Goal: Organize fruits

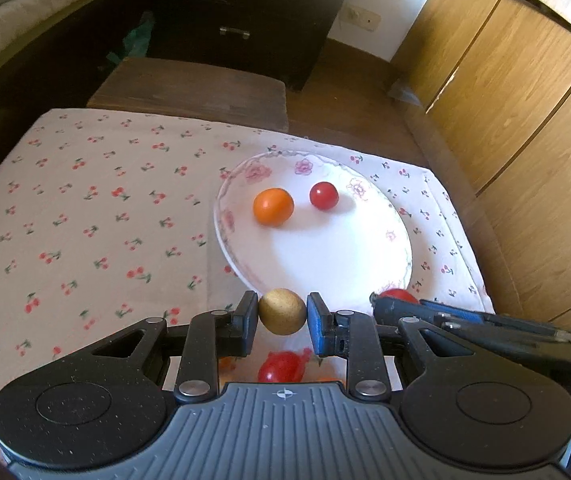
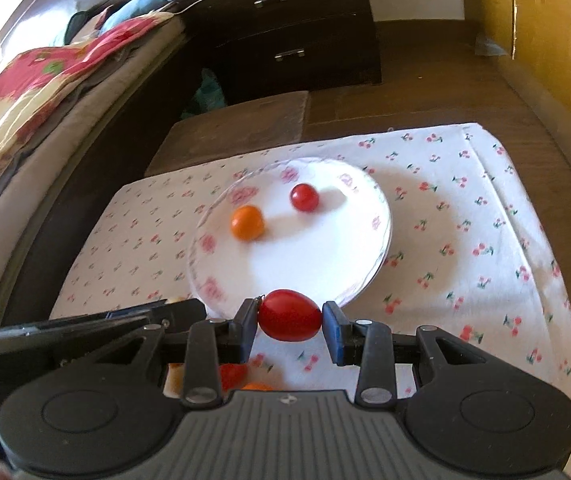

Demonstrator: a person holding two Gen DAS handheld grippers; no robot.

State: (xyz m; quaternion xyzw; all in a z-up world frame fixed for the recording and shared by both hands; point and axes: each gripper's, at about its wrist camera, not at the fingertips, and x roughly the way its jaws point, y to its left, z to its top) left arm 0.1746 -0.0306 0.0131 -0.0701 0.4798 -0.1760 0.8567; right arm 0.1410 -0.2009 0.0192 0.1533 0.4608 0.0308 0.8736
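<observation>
Two fruits (image 1: pixel 273 206) on plate (image 1: pixel 365 256) (each gripper (image 1: pixel 282 312) grips one more).

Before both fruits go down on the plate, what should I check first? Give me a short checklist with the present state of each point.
1. Left gripper holds the tan round fruit between both fingers: ok.
2. Right gripper holds the red oval tomato between both fingers: ok.
3. Plate has bare room at its near side: ok.
4. Orange tomato and small red tomato sit at the far part of the plate, away from the landing spot: ok.
5. Both grippers already over the plate rim: cannot tell.
6. Space between the two grippers, which are side by side: cannot tell.
</observation>
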